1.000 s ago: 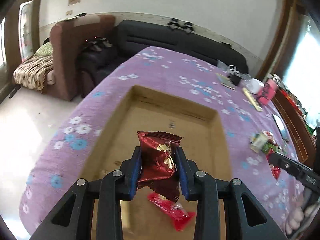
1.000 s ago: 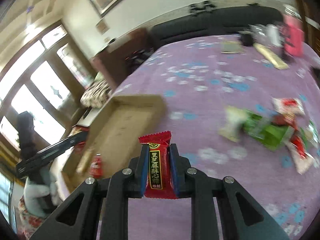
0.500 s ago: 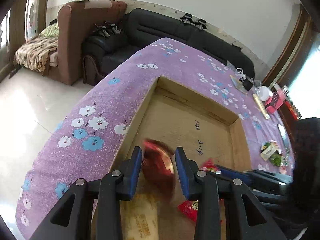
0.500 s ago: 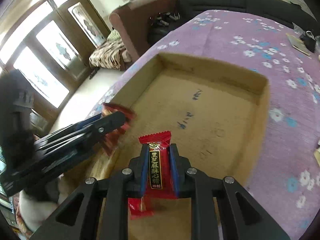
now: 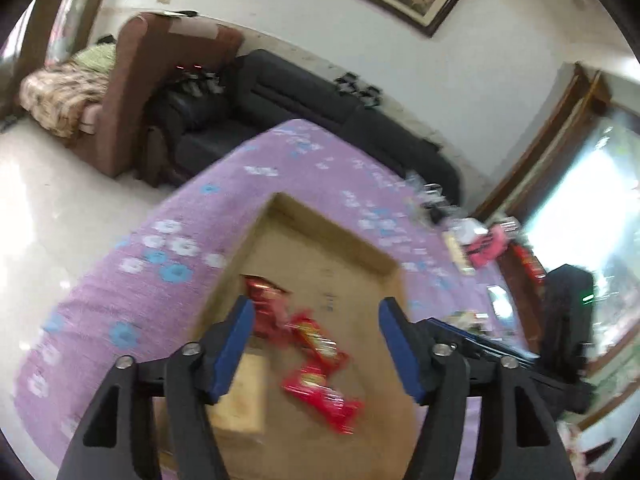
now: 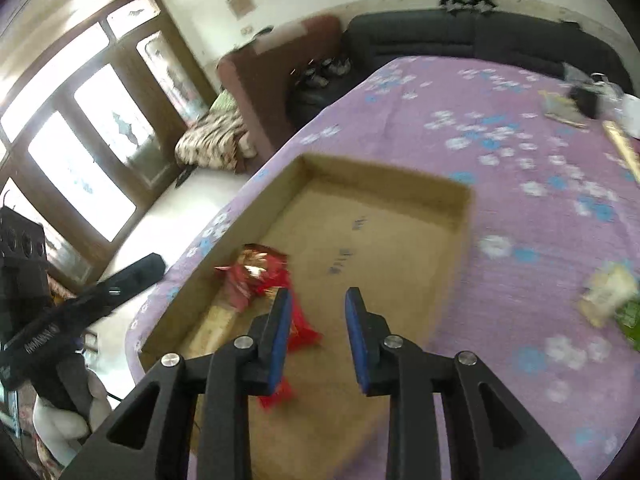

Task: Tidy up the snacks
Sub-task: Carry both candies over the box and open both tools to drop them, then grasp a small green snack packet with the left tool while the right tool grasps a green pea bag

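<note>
A shallow cardboard box (image 5: 320, 220) (image 6: 400, 178) lies on the purple flowered tablecloth. Several red snack packets lie in its near left part: a dark red foil packet (image 5: 266, 300) (image 6: 250, 270) and bright red packets (image 5: 320, 396) (image 6: 302, 330). My left gripper (image 5: 314, 344) is open and empty above the box. My right gripper (image 6: 318, 334) is open and empty above the box too. The right gripper's arm shows in the left wrist view (image 5: 480, 340), the left one in the right wrist view (image 6: 80, 300).
Loose snacks, white and green, lie on the cloth right of the box (image 6: 612, 300). More items stand at the table's far right (image 5: 488, 240) (image 6: 568, 108). A black sofa (image 5: 320, 120) and brown armchair (image 5: 132, 92) stand beyond the table.
Both grippers have opened and let go of their red packets, which now lie in the box. Both grippers have lifted and pulled back a little.
</note>
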### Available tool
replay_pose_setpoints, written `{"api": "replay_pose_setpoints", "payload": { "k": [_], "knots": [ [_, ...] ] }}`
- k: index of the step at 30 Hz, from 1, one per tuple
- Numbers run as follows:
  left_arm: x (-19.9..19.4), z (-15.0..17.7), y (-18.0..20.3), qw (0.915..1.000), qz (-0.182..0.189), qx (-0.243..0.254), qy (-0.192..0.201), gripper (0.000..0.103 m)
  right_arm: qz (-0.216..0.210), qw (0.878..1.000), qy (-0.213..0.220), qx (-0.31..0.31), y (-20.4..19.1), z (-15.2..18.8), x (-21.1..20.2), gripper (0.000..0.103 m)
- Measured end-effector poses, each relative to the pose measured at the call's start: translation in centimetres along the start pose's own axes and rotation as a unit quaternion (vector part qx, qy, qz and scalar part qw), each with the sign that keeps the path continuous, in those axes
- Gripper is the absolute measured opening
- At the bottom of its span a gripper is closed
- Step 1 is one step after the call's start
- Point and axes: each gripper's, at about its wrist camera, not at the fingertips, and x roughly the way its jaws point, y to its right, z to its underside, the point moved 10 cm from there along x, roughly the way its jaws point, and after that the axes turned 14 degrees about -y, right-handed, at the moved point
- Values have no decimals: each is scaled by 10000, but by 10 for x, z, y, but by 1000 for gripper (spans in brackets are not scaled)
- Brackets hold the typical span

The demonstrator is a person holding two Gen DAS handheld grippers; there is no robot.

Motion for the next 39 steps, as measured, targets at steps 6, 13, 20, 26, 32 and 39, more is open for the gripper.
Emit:
{"api": "replay_pose_setpoints", "payload": {
  "k": [6,13,20,26,32,39],
  "knots": [
    [-16,15,59,9948,993,240,-9,83,711,9927,592,767,120,28,-83,27],
    [13,34,114,9942,667,758,-380,83,1064,9796,846,1482,220,57,-125,27],
    [52,50,144,9900,304,1168,-736,83,1047,9821,846,1316,233,36,-92,28],
    [80,56,162,9873,192,1262,-948,83,939,9827,679,1447,247,3,-55,37],
    [94,63,176,9812,-18,1639,-1023,83,-774,9888,3,1278,216,9,-28,31],
    [115,71,180,9699,-354,2144,-1096,83,-407,9923,257,1141,211,19,-50,31]
  ]
}}
